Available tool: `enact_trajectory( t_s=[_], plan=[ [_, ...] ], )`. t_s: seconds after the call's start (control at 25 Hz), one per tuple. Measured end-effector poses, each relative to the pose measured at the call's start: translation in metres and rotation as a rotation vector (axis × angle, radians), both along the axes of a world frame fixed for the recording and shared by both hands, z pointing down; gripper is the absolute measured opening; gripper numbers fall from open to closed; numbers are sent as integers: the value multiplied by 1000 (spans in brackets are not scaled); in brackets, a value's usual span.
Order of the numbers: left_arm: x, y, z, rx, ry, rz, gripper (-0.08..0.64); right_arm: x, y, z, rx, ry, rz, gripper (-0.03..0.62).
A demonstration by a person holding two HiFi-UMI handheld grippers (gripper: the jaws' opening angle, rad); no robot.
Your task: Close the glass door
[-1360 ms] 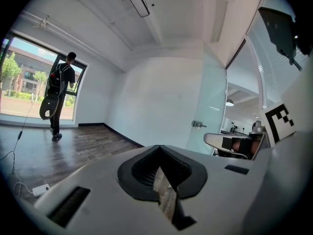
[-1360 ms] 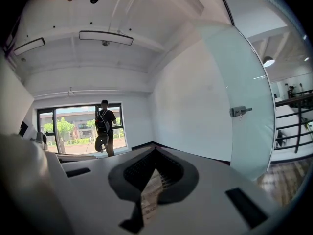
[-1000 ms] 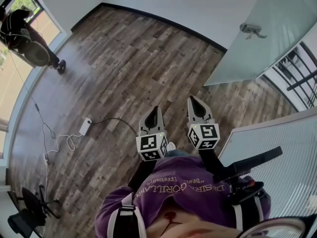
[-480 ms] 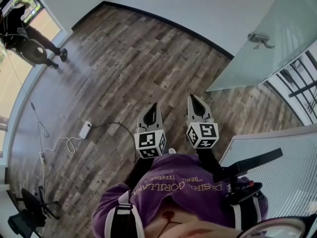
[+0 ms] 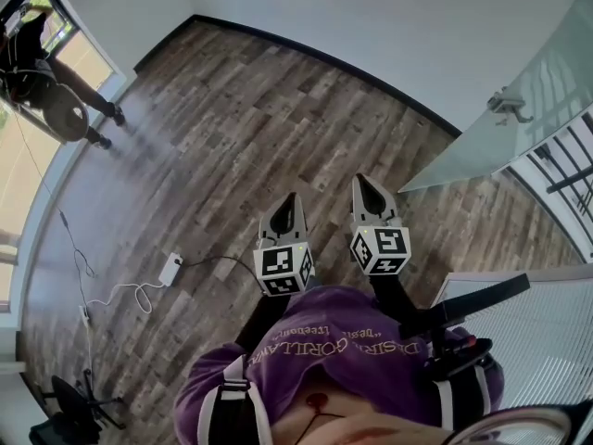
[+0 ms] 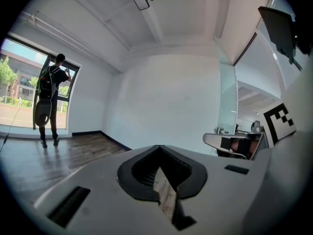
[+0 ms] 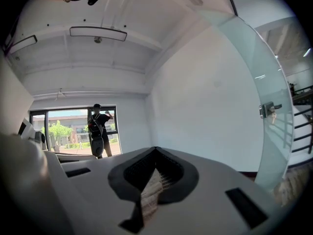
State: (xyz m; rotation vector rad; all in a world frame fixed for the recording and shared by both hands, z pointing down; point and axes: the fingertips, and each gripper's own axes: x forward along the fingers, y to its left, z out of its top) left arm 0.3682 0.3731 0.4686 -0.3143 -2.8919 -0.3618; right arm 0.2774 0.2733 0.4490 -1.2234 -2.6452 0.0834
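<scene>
Left gripper point(image 5: 288, 202) and right gripper point(image 5: 362, 185) were clenched empty, well apart from the glass door point(image 5: 482, 146); its small handle point(image 5: 509, 106) could be missed.

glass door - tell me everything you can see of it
The glass door is a frameless, pale green-tinted, frosted-looking panel with a small metal handle near its free edge. It stands open, upright, swung into the room, its bottom edge just over the wood floor, in front of the white wall. Nothing visibly touches it.
</scene>
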Motion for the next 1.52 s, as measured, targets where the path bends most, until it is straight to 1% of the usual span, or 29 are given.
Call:
enact_trajectory(
  t_s=[0.2,0.32,0.44,0.52,0.72,0.88,0.96,1.2,1.4,1.52],
  plan=[
    [-17,34,5,-2,2,-3,0,-18,33,7,16,8,2,-11],
    [-21,46,14,21,17,-7,0,-23,44,12,33,17,10,-11],
    [-23,50,26,51,28,-7,0,-23,48,20,52,26,15,-11],
    [-27,49,32,56,28,-1,0,-27,49,26,57,29,16,-11],
    [-51,57,41,70,34,-20,0,-53,57,30,68,23,-2,-11],
    [-84,70,43,62,32,-54,0,-90,74,33,59,15,-36,-11],
    [-105,75,40,56,30,-58,0,-113,81,30,52,8,-43,-11],
    [-178,84,30,27,15,-47,0,-190,86,21,37,-7,-29,-11],
    [-228,76,25,34,22,-14,0,-239,85,21,31,13,-11,-11],
    [-251,72,30,40,34,-5,0,-260,85,25,37,21,-16,-11]
  ],
)
